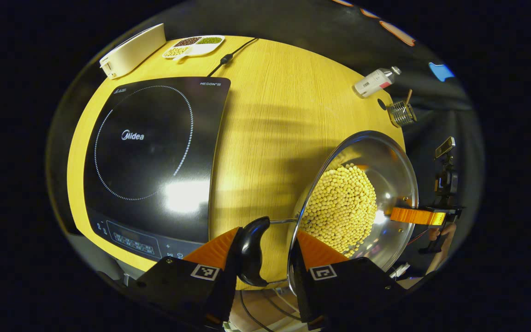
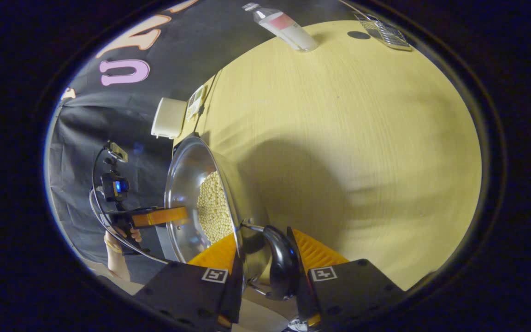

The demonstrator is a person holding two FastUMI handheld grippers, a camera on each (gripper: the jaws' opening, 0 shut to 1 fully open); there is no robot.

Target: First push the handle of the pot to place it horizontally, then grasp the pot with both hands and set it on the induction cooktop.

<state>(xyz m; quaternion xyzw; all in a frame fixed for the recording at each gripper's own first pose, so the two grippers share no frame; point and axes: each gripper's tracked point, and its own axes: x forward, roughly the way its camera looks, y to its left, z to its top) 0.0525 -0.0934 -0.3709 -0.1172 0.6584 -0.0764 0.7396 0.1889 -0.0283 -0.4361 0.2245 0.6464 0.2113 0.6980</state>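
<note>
Nearest you, your left gripper (image 1: 265, 256) clamps one black handle (image 1: 251, 251) and the rim of the pot (image 1: 362, 193); your right gripper (image 2: 265, 258) clamps the opposite handle (image 2: 281, 267). Both are closed to handle width. The bean-filled pot hangs tilted above the wooden table (image 1: 270, 106), seemingly lifted. Farther off, the induction cooktop (image 1: 155, 152) waits, so the placing remains.

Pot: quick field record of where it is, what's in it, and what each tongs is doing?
pot: steel, tilted, held off the wooden table, not on the cooktop
contents: yellow beans
left tongs: shut on the black side handle and rim
right tongs: shut on the opposite handle and rim
induction cooktop: bare, beside the pot
</note>
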